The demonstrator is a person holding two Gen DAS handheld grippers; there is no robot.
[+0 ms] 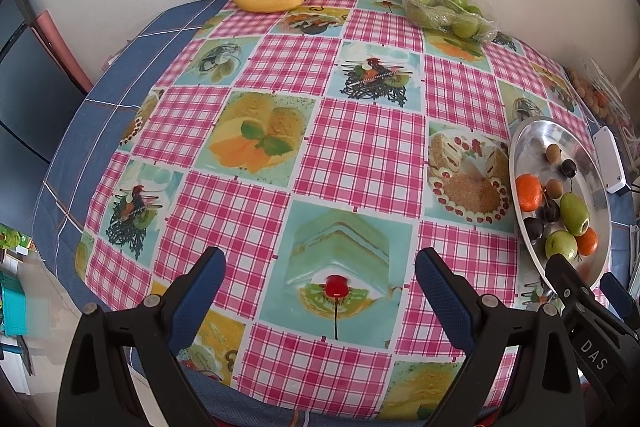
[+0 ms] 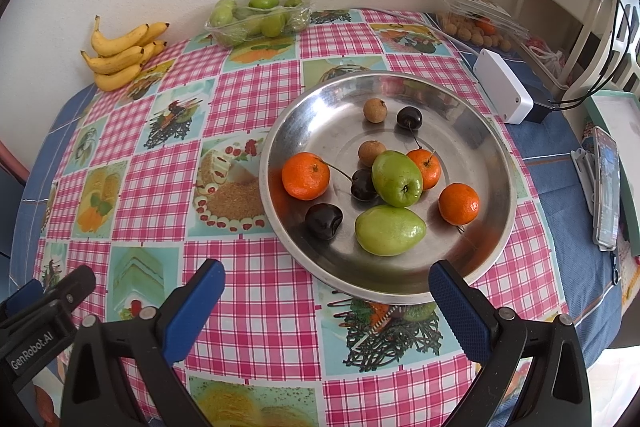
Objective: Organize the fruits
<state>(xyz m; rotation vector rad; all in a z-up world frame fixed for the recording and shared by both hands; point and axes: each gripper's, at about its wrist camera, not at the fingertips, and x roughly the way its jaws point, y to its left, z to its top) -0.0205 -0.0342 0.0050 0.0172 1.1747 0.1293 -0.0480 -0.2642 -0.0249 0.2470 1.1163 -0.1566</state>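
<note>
i hold both grippers low over the near edge of the tabletop [image 2: 256, 291], the left gripper [image 1: 320, 291] and right gripper [image 2: 326, 301] each with fingers spread wide and holding nothing. the steel dish [image 2: 472, 131] toward the right edge carries mandarins [image 2: 306, 175], green jujubes [image 2: 390, 230], cherries [image 2: 324, 221] and longans [image 2: 375, 110], all mixed. bananas [image 2: 120, 59] and a wrapped tray of green fruit [image 2: 260, 17] sit along the far edge by the wall. mixed fruit in one dish could be a gathered result or a pile waiting for sorting; i cannot tell. the tabletop's middle and left lie open for moving.
</note>
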